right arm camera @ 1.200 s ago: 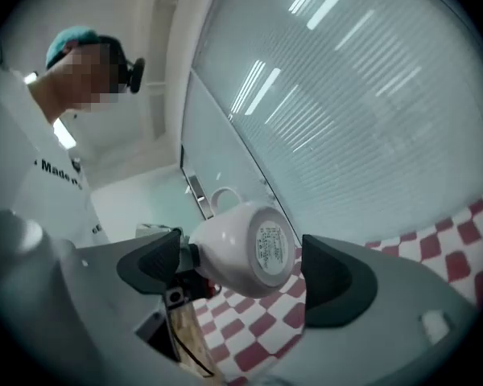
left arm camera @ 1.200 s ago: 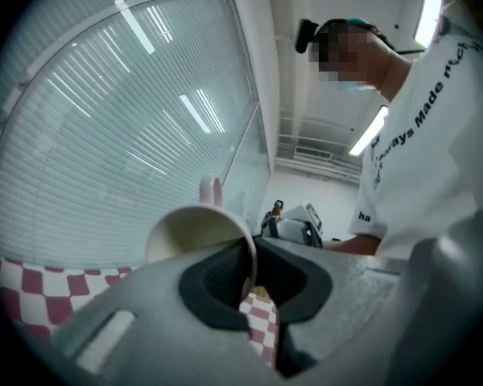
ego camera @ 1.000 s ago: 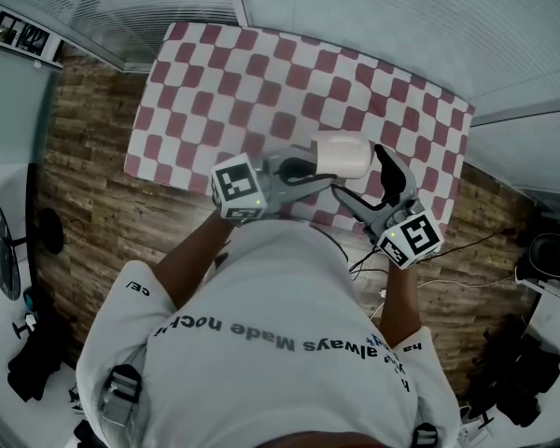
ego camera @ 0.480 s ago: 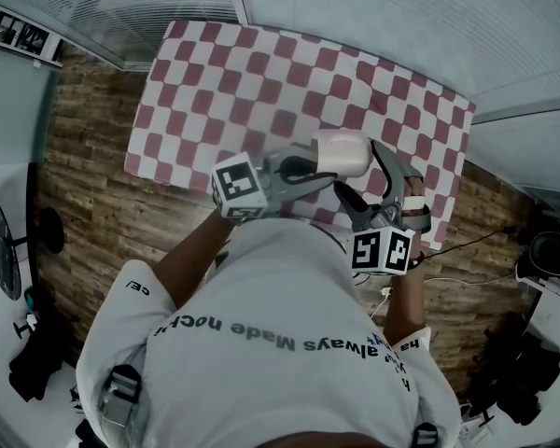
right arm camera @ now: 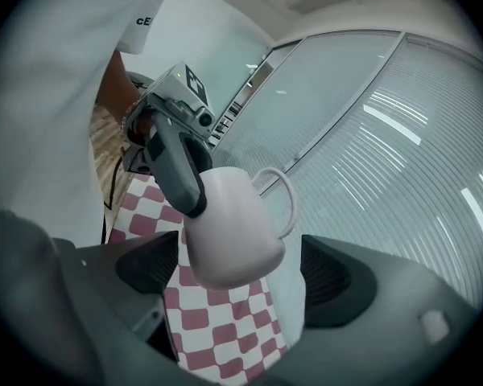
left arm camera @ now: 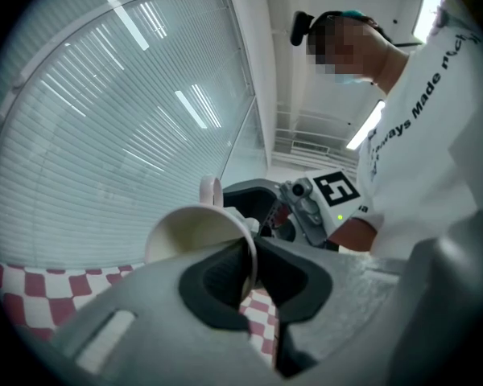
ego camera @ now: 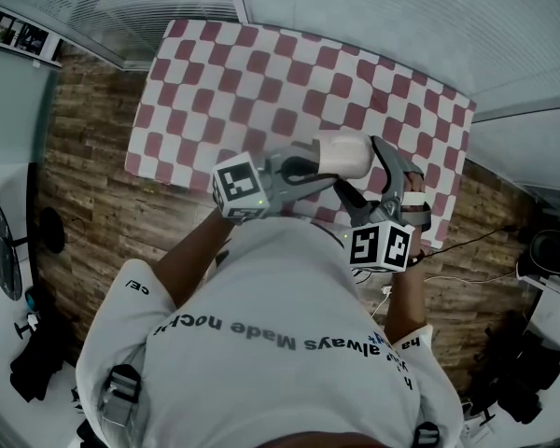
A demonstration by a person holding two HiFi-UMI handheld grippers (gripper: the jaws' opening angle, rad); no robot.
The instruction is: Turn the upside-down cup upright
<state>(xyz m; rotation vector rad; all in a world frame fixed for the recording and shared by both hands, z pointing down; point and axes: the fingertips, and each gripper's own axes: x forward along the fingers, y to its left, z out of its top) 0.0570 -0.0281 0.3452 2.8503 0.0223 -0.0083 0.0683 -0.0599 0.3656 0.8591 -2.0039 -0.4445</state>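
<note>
Over the table's (ego camera: 261, 73) near edge, your left gripper (ego camera: 317, 168) clamps the mug's (ego camera: 343, 155) rim; your right gripper (ego camera: 366, 177), newly rolled, gapes around it for handover.

Rectangular table (ego camera: 168, 177), seen from above and set askew in the head view. Draped over the whole top, a red-and-white checked cloth (ego camera: 280, 82), smooth and flat, hanging a little at the near edge. Underneath, a floor (ego camera: 93, 213) of brown wooden planks. On those planks, thin cables (ego camera: 476, 242) just right of the table, and dark gear (ego camera: 33, 362) well off at the lower left.
</note>
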